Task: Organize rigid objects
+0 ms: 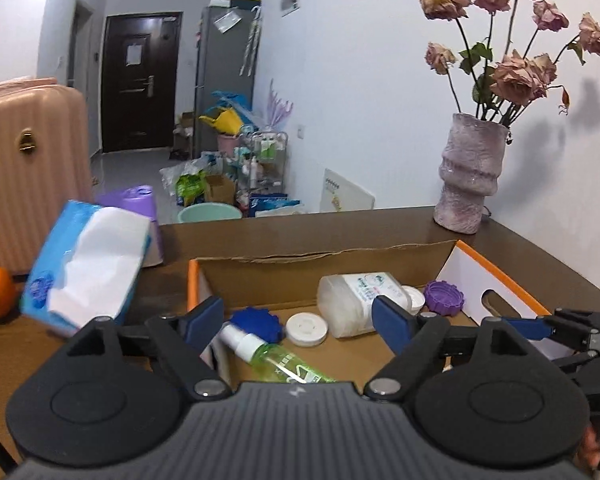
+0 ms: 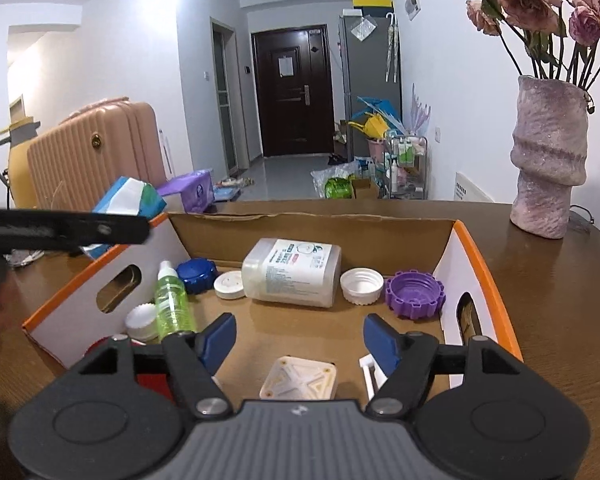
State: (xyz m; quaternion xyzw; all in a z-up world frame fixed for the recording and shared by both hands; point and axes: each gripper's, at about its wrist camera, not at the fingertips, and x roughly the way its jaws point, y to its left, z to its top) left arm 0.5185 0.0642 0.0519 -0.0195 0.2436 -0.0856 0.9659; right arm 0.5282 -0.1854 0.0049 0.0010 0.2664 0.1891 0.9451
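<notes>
Brown tabletop (image 2: 548, 280) carries an orange-rimmed cardboard box (image 2: 482, 264) that already holds the sorted pieces. Left to right in the right wrist view lie a green spray bottle (image 2: 172, 304), blue cap (image 2: 196, 274), frosted plastic jar (image 2: 294, 272) on its side, white lid (image 2: 362, 286) and purple cap (image 2: 414, 294). Left gripper (image 1: 298, 320) and right gripper (image 2: 300, 340) both hang released above the box, nothing between their pads. Likely a drop-off step has finished; next comes reaching for another loose rigid item.
</notes>
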